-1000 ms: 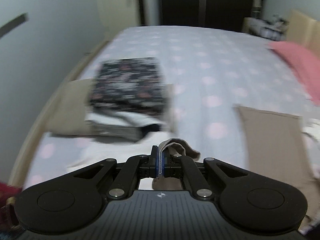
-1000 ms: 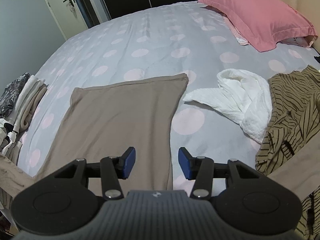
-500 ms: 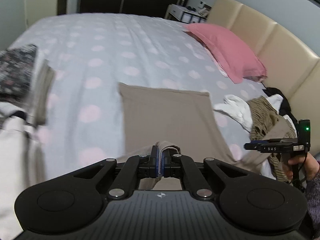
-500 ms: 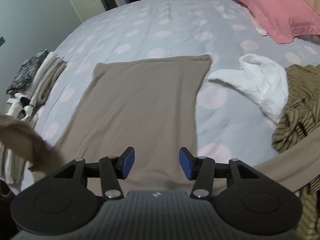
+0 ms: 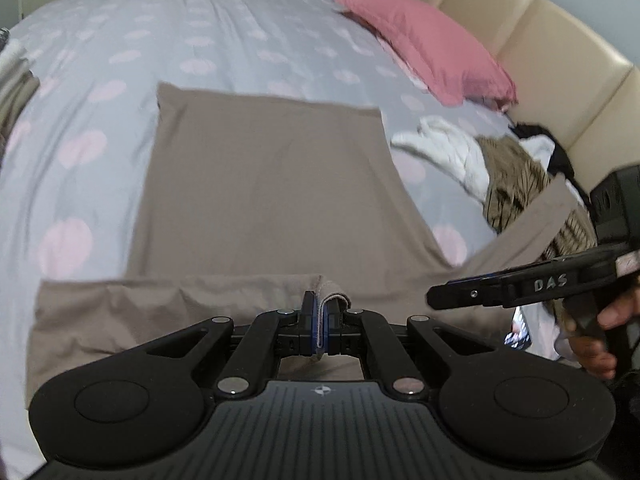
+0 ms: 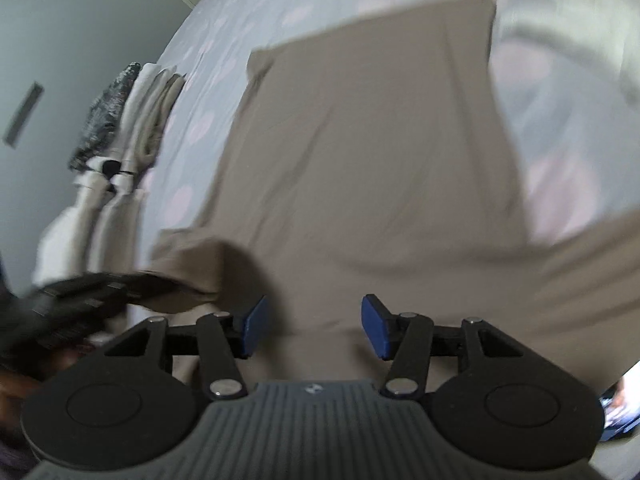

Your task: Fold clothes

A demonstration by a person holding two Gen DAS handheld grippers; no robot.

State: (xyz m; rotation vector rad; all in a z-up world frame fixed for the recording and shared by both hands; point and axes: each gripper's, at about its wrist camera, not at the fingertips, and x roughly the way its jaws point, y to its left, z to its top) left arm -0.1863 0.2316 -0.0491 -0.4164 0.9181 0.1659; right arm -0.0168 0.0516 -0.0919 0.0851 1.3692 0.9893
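Note:
A taupe shirt (image 5: 264, 184) lies spread flat on the spotted bedsheet, and also shows in the right wrist view (image 6: 372, 152). My left gripper (image 5: 320, 328) is shut on a fold of its left sleeve edge (image 5: 334, 300), with the sleeve folded in over the near part of the shirt. My right gripper (image 6: 314, 328) is open and empty, hovering low over the near part of the shirt; it also shows from the side in the left wrist view (image 5: 452, 300). The right sleeve (image 5: 532, 224) stretches out to the right.
A stack of folded clothes (image 6: 120, 120) lies at the bed's left edge. A crumpled white garment (image 5: 448, 152) and a striped olive one (image 5: 516, 176) lie right of the shirt. A pink pillow (image 5: 428, 44) rests against the beige headboard (image 5: 552, 52).
My left gripper swung right from the folded stack, carrying the sleeve over the shirt. My right gripper dropped lower and closer to the shirt, still open.

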